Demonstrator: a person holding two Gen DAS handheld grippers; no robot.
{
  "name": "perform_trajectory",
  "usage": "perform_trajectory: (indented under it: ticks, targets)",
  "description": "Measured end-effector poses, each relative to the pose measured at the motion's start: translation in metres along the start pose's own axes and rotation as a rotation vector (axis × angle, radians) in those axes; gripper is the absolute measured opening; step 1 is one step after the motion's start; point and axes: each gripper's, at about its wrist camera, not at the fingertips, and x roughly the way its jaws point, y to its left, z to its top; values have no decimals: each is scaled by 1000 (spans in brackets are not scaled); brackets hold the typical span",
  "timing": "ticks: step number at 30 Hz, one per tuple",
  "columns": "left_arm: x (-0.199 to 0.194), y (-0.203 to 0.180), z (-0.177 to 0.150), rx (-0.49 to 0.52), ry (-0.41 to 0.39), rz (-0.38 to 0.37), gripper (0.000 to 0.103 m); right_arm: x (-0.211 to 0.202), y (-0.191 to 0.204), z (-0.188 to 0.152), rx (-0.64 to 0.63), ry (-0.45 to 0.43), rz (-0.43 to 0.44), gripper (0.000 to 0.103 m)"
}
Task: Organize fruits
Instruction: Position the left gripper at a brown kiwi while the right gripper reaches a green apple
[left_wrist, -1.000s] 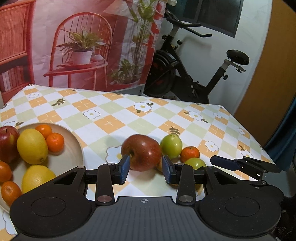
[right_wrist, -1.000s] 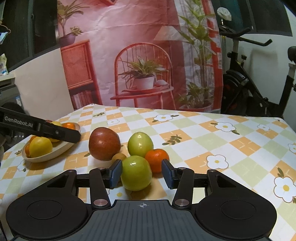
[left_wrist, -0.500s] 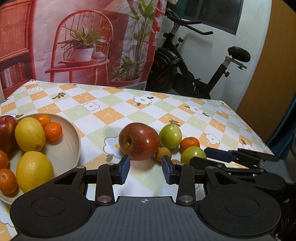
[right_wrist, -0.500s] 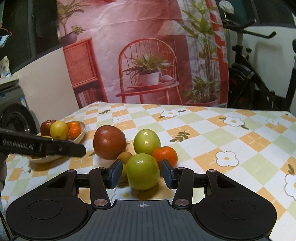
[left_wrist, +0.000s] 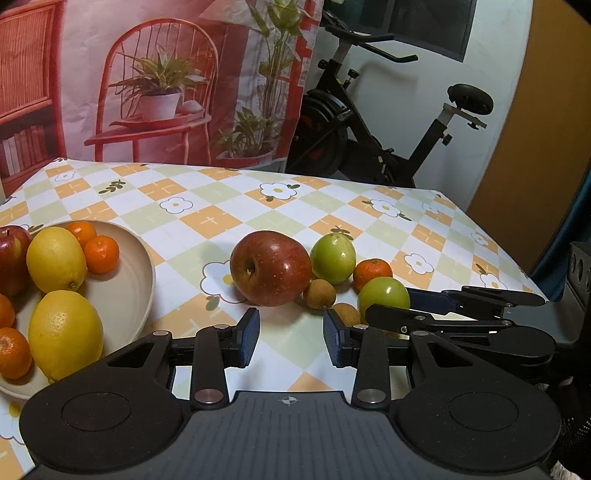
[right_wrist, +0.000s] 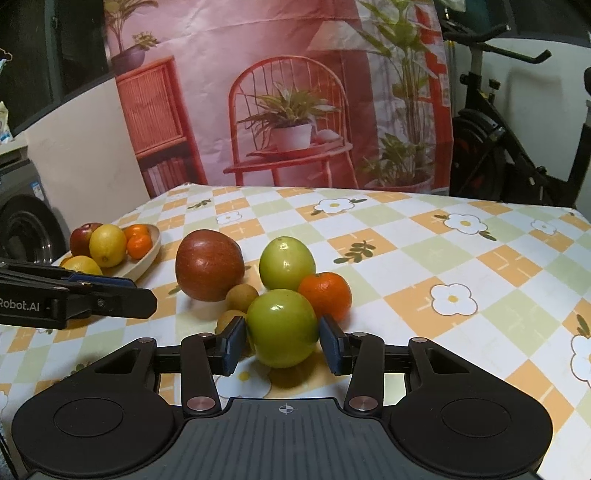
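The counter (right_wrist: 461, 266), under a checked flowered cloth, carries a cream bowl (left_wrist: 136, 291) at its left holding lemons, tangerines and a red apple: that part looks sorted. Left loose at mid-counter are a large red apple (left_wrist: 271, 273), two green fruits, one tangerine (right_wrist: 327, 295) and two small brown fruits. The right hand-held gripper (right_wrist: 282, 341) has just been closing around the nearer green fruit (right_wrist: 282, 328), its pads at the fruit's sides; firm contact is uncertain. The left hand-held gripper (left_wrist: 290, 338) stands spread and empty, short of the large apple. Legible on its side in the right view: "Robot.AI", cut off at the frame edge.
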Motion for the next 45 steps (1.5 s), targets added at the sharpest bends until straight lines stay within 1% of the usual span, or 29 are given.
perform_trajectory:
  ticks: [21,38,42,45]
  targets:
    - [1,-4,-2,19,3,-14,40,-7,-7,-2,43,-7,5,40]
    - [4,-6,-3,18,19,-12,40,-7,-6,-2,47,-6,12,40]
    - [7,-8,-3,28,32,-17,40,-7,-6,-2,49,-6,12,40]
    - [13,-11,-2,45,49,-37,40,-7,-8,-3,58,-11,11,40]
